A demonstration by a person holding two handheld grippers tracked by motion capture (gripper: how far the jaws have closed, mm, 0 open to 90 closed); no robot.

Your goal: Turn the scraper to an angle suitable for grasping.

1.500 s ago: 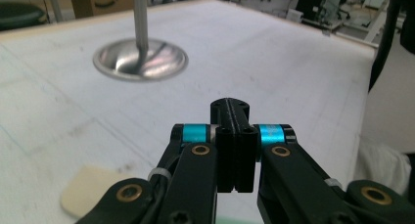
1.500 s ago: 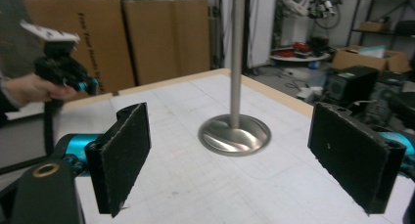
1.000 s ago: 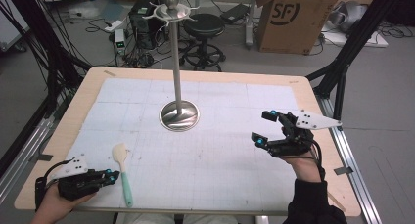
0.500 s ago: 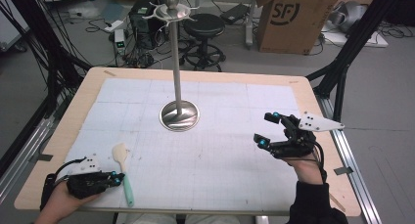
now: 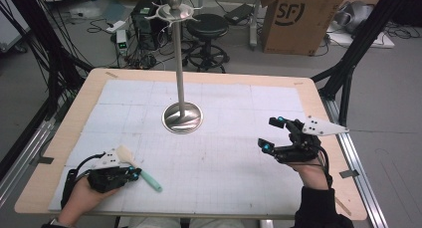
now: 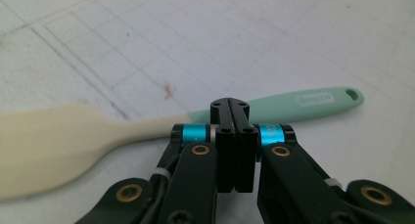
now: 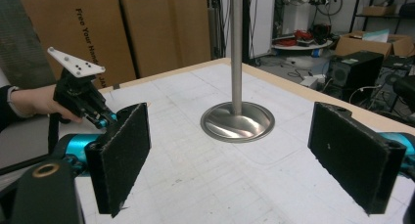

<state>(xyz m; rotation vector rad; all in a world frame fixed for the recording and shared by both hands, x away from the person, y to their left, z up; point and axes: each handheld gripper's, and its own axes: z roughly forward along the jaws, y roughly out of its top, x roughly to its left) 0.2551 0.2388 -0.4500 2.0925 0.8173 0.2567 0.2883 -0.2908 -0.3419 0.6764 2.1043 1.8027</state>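
A spatula with a cream blade and a mint-green handle lies flat on the white grid mat near the front left. My left gripper is low over the mat, its jaws shut with nothing between them. In the left gripper view the tips sit right at the spatula, where cream meets green. My right gripper hovers at the right side, open and holding nothing. Its black pads stand wide apart in the right gripper view, which also catches my left gripper farther off.
A metal stand with a round base and a tall pole rises at the mat's centre, and its base lies ahead of my right gripper. Beyond the wooden table edge are a stool, cables and cardboard boxes.
My left hand has slid right, up to the spatula, and the handle's free end has swung to the right. The right gripper has stayed put.
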